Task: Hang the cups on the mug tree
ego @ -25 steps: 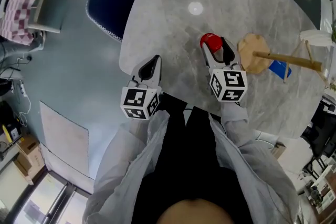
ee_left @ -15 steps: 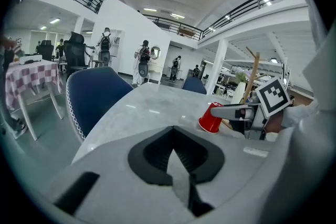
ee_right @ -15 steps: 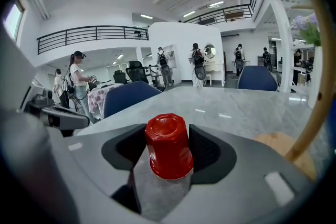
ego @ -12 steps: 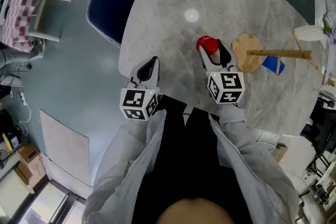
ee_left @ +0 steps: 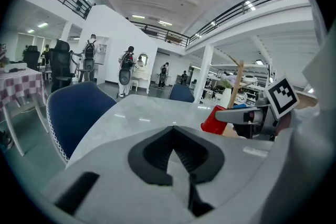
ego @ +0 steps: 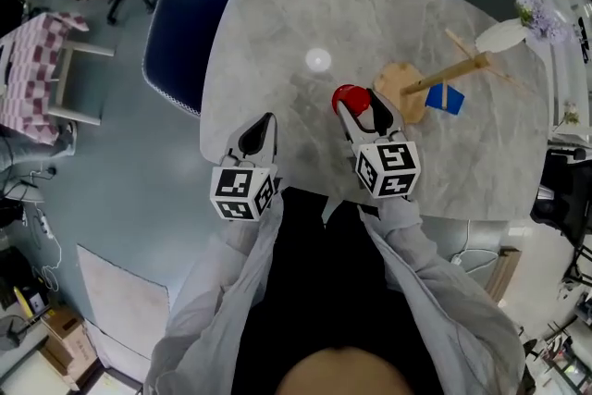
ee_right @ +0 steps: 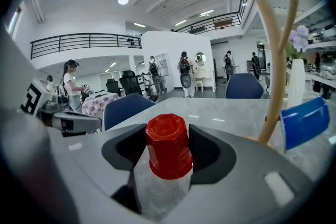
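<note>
Cup (ego: 346,96) clamped in right tool (ego: 359,109); mug tree (ego: 433,80) just beyond, toward tabletop's (ego: 277,23) right edge; left tool (ego: 263,126) closed.

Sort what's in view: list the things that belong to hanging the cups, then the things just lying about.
Belongs to the job:
- red cup, clamped in the right gripper
- mug tree
- blue cup beside its stem

Just lying about:
- white vase with flowers
- blue chair
- checked-cloth table
</note>
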Demonstrator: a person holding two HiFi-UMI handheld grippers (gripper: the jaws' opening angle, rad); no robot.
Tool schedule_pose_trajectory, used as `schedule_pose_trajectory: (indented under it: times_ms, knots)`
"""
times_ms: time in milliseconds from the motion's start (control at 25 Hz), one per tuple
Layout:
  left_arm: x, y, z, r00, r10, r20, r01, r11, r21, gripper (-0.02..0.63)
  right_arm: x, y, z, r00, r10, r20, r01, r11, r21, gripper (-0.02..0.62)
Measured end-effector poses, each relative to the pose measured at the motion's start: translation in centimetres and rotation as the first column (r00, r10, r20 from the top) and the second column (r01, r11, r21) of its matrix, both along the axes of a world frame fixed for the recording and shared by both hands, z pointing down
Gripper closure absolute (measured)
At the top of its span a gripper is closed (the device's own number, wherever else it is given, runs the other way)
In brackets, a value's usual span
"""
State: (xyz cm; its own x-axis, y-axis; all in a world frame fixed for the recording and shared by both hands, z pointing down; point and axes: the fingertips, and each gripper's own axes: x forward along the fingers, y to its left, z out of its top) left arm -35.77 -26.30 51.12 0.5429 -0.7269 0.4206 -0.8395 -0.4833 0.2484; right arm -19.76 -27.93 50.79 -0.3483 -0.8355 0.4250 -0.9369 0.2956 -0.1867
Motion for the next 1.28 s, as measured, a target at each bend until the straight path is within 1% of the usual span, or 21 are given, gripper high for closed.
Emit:
schedule_pose_trajectory:
  times_ms: [160, 320, 600, 840, 1040, 1280]
  knots:
    - [1.9, -0.1, -1.4, 0.999, 0.051, -0.008, -0.051, 0.998, 0.031, 0.6, 1.8, 1.2, -1.3, 0.999, 0.054, 0.004, -0.054, 0.998, 0.017, 0.339]
    - [4.0, 0.0, -2.4, 0.993, 0.118, -0.004, -0.118, 0.991, 0.059, 0.6, 3.8, 2.3, -2.2, 0.995, 0.104, 0.005, -0.105, 0.994, 0.034, 0.341]
    - [7.1, 0.8, -3.3, 0.98, 0.197, -0.014, -0.195, 0.978, 0.072, 0.6, 7.3, 4.8, -3.8, 0.982, 0.19, -0.001, -0.189, 0.98, 0.058, 0.341]
    - [12.4, 2.2, -4.7, 0.964, 0.265, -0.033, -0.261, 0.961, 0.096, 0.6, 12.2, 7.5, -5.8, 0.97, 0.241, -0.005, -0.24, 0.967, 0.083, 0.341]
    - [15.7, 3.0, -5.4, 0.957, 0.287, -0.047, -0.282, 0.954, 0.103, 0.6, 14.9, 8.9, -7.8, 0.969, 0.248, 0.007, -0.248, 0.962, 0.112, 0.342]
    - [18.4, 3.6, -6.7, 0.956, 0.289, -0.048, -0.281, 0.952, 0.119, 0.6, 17.0, 9.9, -12.0, 0.977, 0.214, 0.013, -0.213, 0.958, 0.193, 0.342]
